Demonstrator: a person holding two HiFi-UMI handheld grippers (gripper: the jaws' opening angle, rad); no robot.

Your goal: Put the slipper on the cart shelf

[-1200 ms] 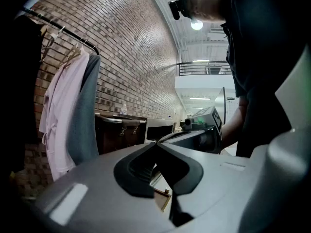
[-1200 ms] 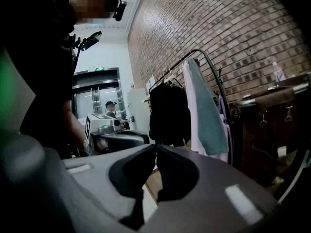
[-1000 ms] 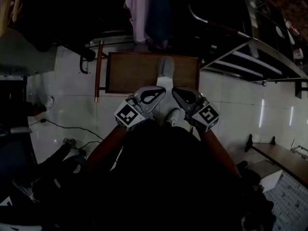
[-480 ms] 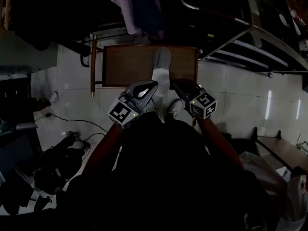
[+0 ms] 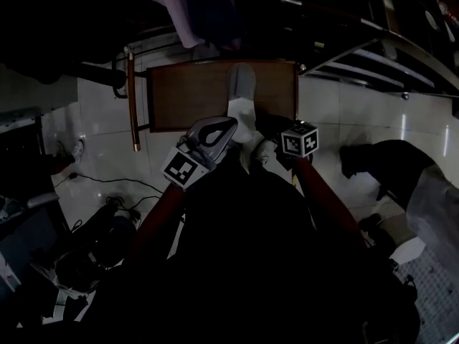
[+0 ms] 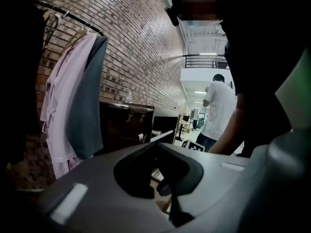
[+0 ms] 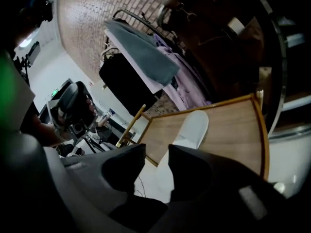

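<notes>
A white slipper (image 5: 242, 92) (image 7: 193, 126) lies toe-away on the wooden cart shelf (image 5: 190, 95) (image 7: 233, 130), its heel end hanging over the near rim. My right gripper (image 5: 264, 129) (image 7: 155, 154) sits low at that heel. Its jaws have just been opening and stand slightly apart. The heel shows in the gap between them, and the pads are not pressing on it. My left gripper (image 5: 231, 125) (image 6: 156, 147) hovers just left of the slipper. Its fingertips meet with nothing between them.
Garments (image 5: 179, 13) (image 6: 73, 106) hang on a rack beyond the cart. The cart's handle bar (image 5: 131, 102) stands at its left end. Cables (image 5: 107, 192) trail on the white floor at the left. Metal railings (image 5: 373, 56) rise at the right, with a dark bundle (image 5: 380, 160) below them.
My right gripper has sunk to the shelf's near edge and rolled, its marker cube now facing up. The left gripper has shifted only a little.
</notes>
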